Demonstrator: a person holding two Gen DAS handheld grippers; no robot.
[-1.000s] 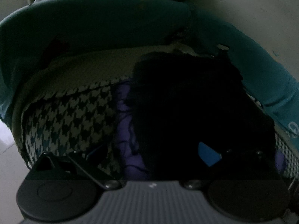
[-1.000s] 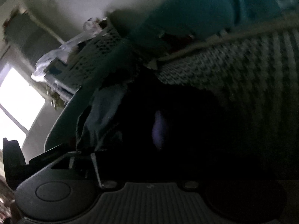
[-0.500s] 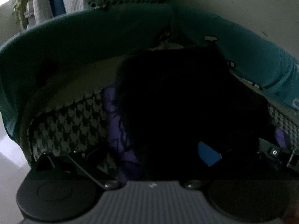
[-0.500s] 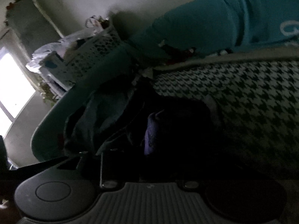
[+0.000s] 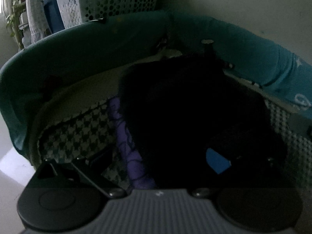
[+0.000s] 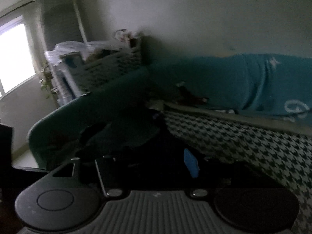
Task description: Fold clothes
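In the left wrist view a black garment (image 5: pixel 185 107) lies heaped on the houndstooth seat cover (image 5: pixel 78 136), with a purple cloth (image 5: pixel 126 146) along its left edge. My left gripper (image 5: pixel 156 163) stands open around both; the seat cover shows between its left finger and the purple cloth. In the right wrist view a dark pile of clothes (image 6: pixel 126 136) lies in the sofa corner. My right gripper (image 6: pixel 148 165) hangs over it with its jaws opening. Dark cloth sits low between them, and the blue pad (image 6: pixel 191 163) shows bare. It is too dark to tell folds.
The teal sofa arm (image 5: pixel 97 48) and sofa back (image 5: pixel 253 58) wall in the seat. A white perforated basket (image 5: pixel 117 0) stands behind the arm, the basket (image 6: pixel 109 68) also showing beside a bright window (image 6: pixel 13 54). Pale floor (image 5: pixel 11 165) lies at the left.
The right gripper has risen and rolled, so the sofa now looks nearly level, and its fingers stand wider. The left gripper has drifted a little; more of the basket shows.
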